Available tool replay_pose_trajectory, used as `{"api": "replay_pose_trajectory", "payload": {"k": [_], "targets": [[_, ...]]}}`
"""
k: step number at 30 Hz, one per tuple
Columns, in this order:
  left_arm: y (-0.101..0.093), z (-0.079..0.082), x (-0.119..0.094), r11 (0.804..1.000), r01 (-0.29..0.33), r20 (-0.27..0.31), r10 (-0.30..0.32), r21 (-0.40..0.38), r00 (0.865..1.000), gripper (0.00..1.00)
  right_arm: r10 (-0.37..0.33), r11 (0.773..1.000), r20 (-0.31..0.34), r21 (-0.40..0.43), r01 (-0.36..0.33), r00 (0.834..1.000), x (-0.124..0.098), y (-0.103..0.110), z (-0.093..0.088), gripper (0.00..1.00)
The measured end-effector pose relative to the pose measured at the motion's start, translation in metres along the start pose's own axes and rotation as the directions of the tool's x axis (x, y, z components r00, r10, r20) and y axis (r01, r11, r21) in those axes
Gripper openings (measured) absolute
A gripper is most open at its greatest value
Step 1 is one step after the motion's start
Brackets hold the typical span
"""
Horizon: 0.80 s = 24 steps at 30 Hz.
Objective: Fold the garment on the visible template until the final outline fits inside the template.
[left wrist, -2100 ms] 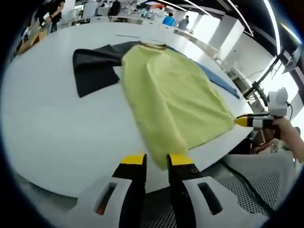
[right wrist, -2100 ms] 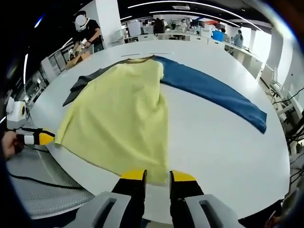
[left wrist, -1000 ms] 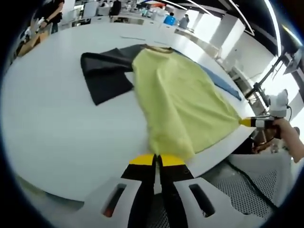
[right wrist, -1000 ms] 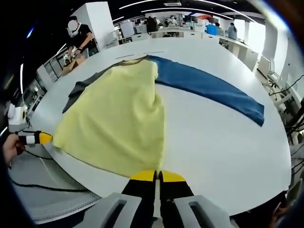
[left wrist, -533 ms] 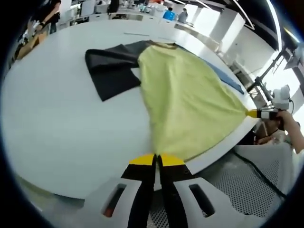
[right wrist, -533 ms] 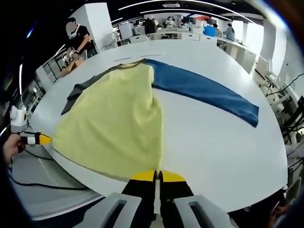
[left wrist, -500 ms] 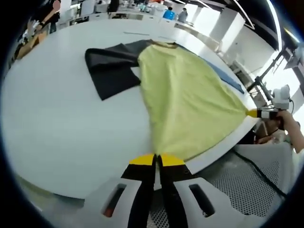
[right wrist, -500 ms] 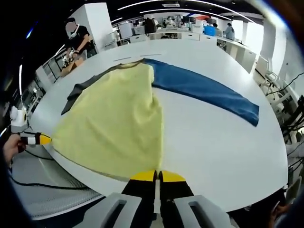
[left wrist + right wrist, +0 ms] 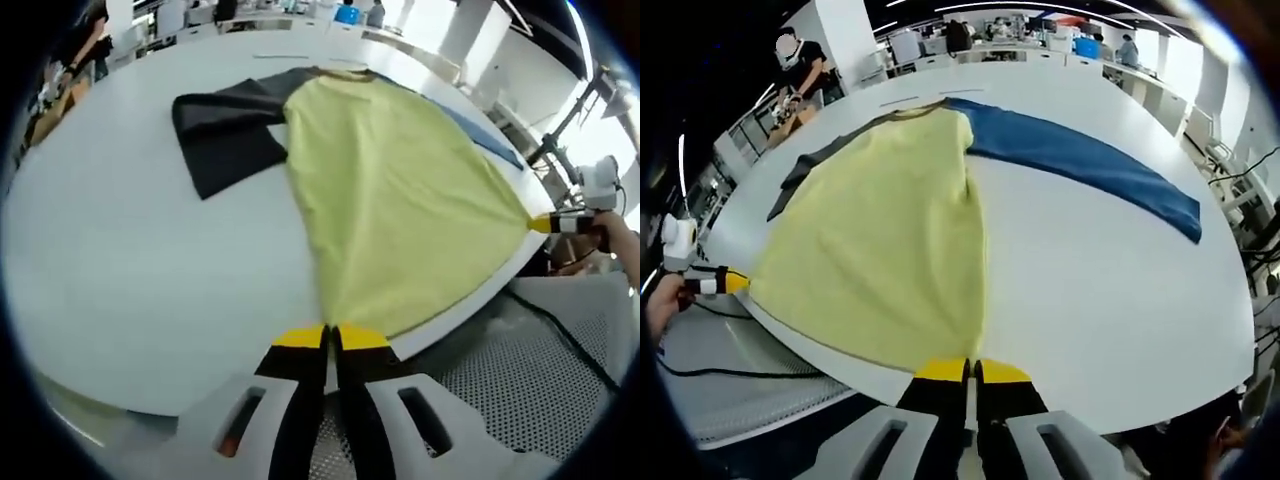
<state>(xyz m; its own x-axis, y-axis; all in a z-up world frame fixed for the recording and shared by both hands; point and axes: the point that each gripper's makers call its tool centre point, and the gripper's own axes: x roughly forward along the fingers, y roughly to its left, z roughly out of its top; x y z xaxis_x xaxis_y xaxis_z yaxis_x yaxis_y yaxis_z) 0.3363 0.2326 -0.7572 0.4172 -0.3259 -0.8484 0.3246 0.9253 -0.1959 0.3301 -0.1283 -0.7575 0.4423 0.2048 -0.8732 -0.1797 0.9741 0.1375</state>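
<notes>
A long-sleeved garment lies spread on the white table (image 9: 130, 270), neck end far from me. Its body is yellow (image 9: 400, 190) (image 9: 890, 230), with one black sleeve (image 9: 225, 135) (image 9: 790, 185) and one blue sleeve (image 9: 1090, 165) (image 9: 480, 130). My left gripper (image 9: 331, 335) is shut on one hem corner at the table's near edge. My right gripper (image 9: 971, 368) is shut on the other hem corner. The hem is stretched taut between them. In the left gripper view the right gripper (image 9: 555, 223) shows at the right, held by a hand (image 9: 620, 240). The left gripper (image 9: 725, 283) shows at the left of the right gripper view.
Below the table's near edge lies a perforated grey surface (image 9: 520, 400) with a black cable (image 9: 700, 370) across it. A person (image 9: 800, 65) stands beyond the far left of the table. Desks and more people fill the back of the room.
Both grippers, open 2.1 s ago, have shut on the hem corners. The hem has since been drawn taut toward the table's near edge.
</notes>
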Motion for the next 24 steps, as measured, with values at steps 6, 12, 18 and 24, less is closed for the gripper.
{"api": "replay_pose_trajectory", "payload": {"k": [6, 12, 18, 24], "targets": [[0.000, -0.001, -0.001, 1.000, -0.005, -0.001, 0.005, -0.001, 1.000, 0.00, -0.003, 1.000, -0.011, -0.008, 0.003, 1.000, 0.000, -0.001, -0.001, 0.00], [0.000, -0.001, 0.000, 1.000, -0.021, 0.001, 0.021, -0.010, 1.000, 0.02, 0.040, 0.999, 0.019, 0.008, -0.040, 0.999, 0.001, 0.004, 0.002, 0.00], [-0.004, 0.006, -0.002, 1.000, -0.014, 0.067, 0.014, -0.001, 0.998, 0.24, 0.093, 0.993, 0.061, 0.069, -0.097, 0.994, -0.003, 0.007, 0.007, 0.13], [-0.009, 0.022, -0.007, 0.999, 0.010, 0.157, -0.016, 0.039, 0.987, 0.44, 0.118, 0.991, 0.107, 0.050, -0.124, 0.987, -0.010, 0.011, 0.018, 0.29]]}}
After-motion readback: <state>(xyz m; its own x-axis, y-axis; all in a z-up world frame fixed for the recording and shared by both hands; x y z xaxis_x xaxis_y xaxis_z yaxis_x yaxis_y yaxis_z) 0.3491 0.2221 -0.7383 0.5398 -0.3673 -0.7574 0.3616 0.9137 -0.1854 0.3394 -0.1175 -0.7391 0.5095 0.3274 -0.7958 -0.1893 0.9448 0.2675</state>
